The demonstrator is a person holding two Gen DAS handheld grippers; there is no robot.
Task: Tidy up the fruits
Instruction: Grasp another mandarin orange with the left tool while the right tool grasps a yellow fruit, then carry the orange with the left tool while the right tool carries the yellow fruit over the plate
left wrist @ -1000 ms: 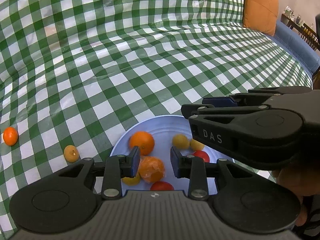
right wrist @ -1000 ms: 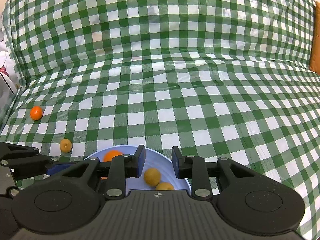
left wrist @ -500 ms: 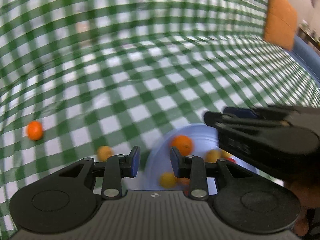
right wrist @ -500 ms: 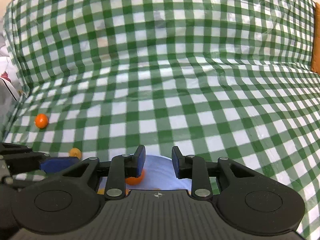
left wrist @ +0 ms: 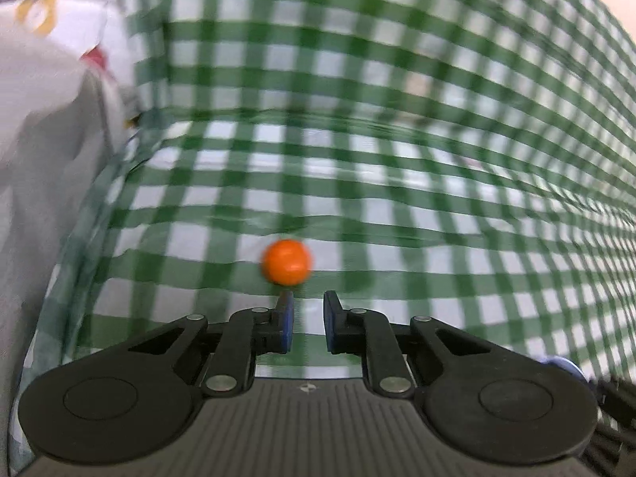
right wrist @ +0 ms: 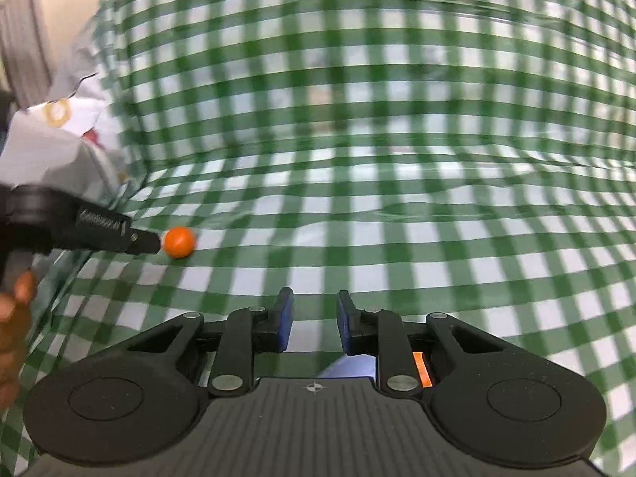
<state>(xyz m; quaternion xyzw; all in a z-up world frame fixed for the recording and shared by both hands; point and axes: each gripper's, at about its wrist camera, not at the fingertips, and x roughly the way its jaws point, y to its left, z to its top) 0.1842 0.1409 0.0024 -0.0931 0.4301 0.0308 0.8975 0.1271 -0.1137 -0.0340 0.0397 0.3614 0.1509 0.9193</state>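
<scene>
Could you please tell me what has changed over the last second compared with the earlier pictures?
The left gripper has swung from the blue bowl toward the small orange fruit, jaws closing with nothing between them. The right gripper drifted the same way, closing empty too. That fruit stayed on the checked cloth.

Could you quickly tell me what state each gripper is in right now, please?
Left gripper: shut, empty; jaws just closed, orange fruit lies just ahead.
Right gripper: shut, holding nothing.

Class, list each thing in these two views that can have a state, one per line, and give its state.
left gripper: shut, empty, tips just short of the fruit.
right gripper: shut, empty.
orange fruit: loose on the cloth, not gripped.
checked tablecloth: spread out, rippled.
blue plate: only its rim shows.
</scene>
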